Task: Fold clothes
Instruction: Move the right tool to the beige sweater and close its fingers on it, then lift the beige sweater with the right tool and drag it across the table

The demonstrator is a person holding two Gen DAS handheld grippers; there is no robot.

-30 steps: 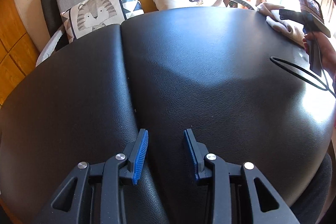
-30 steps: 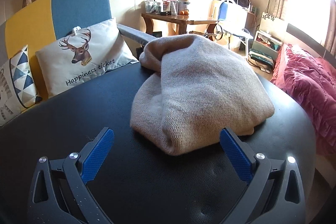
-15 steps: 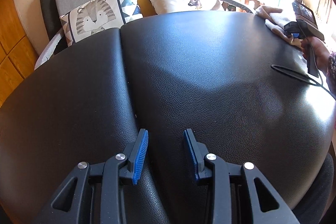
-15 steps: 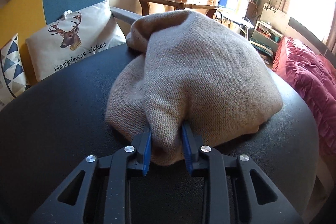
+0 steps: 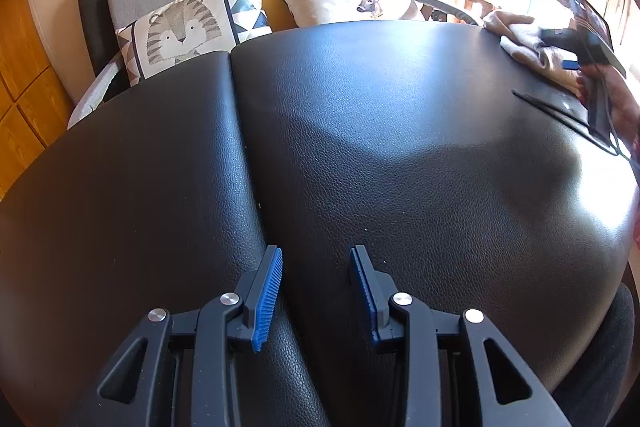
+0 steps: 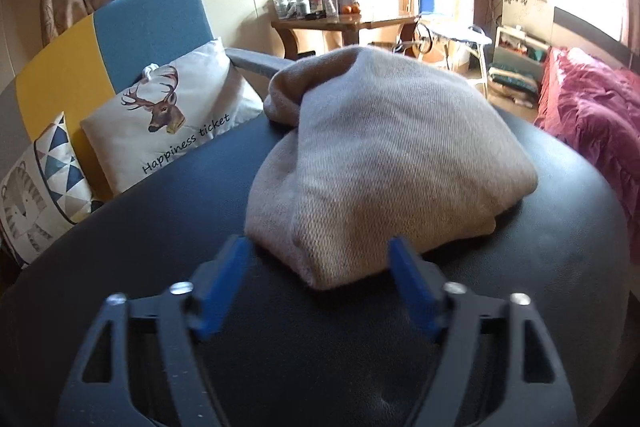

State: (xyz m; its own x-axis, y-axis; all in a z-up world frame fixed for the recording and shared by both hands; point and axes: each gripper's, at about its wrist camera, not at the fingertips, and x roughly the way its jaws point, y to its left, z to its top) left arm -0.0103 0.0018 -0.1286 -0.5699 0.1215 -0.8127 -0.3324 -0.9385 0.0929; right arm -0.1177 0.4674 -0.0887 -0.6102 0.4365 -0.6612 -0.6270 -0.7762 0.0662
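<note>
The right gripper has just been opening: its fingers stand released, wide apart, the near fold of the beige sweater lying between them unpressed. The left gripper hangs half-spread, grasping nothing, above the bare black worktop. The bundle looks folded and set down at the worktop's one o'clock corner, so the step seems a release; next, I judge, the fingers must back off without snagging knit. The deer cushion sits at ten o'clock, the red bedding at three; neither obstructs.
</note>
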